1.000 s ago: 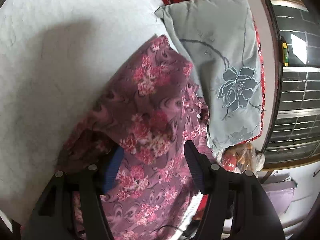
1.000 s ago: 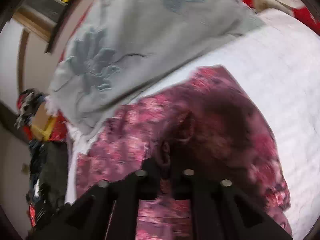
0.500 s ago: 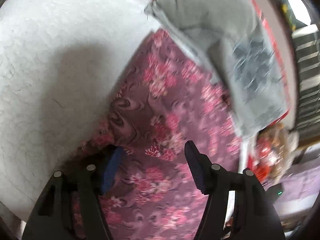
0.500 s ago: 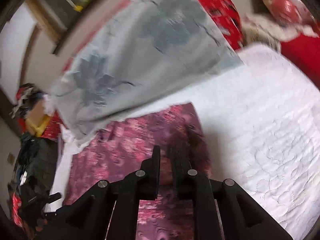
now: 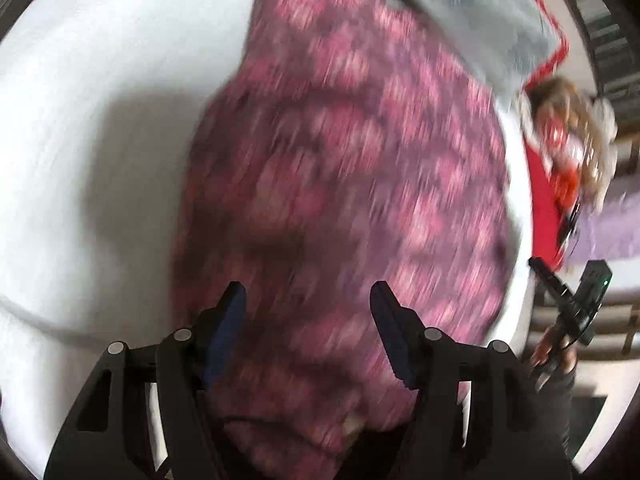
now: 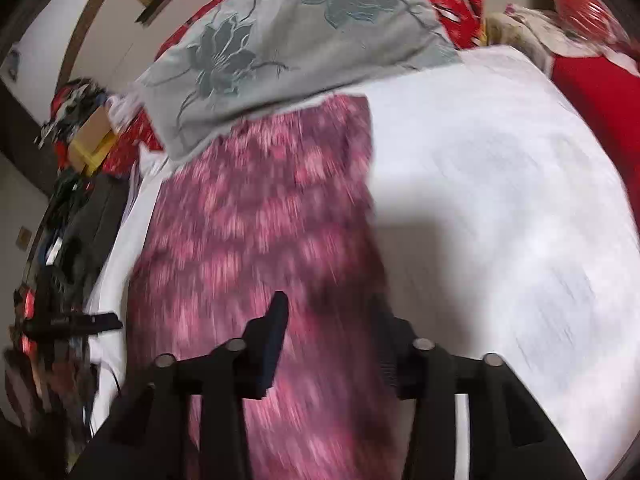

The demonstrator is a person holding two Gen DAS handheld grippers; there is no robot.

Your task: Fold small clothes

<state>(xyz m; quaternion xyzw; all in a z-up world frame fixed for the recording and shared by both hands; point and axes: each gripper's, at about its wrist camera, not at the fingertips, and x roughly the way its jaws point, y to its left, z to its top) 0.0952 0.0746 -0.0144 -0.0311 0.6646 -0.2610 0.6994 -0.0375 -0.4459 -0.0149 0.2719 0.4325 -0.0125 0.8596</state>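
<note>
since a second ago the right gripper (image 6: 332,332) has let go of the bunched fabric it was pinching, and the floral garment (image 5: 352,184), which then stood up in a peak between the two tools, now lies spread flat and long on the white quilt (image 6: 500,200), its far end touching the edge of the grey flowered pillow (image 6: 288,40). both views are streaked with motion blur, so the hem and any fold line are hard to read. the right gripper's jaws are opening at this moment, with cloth below and between them but nothing pinched that i can make out; its right finger sits in shadow and is barely visible. the left gripper (image 5: 308,308) is spread apart and empty, hovering over the near part of the garment with its blue-padded finger (image 5: 226,320) just above the cloth. from the left wrist view the other tool shows off the bed's edge at right. as i judge it, the risk now is that the near end hangs over the quilt's edge and could slide off if tugged, and that a quick re-grasp in this blur catches a single layer or the quilt itself, dragging the piece crooked under the pillow and spoiling the next fold.
</note>
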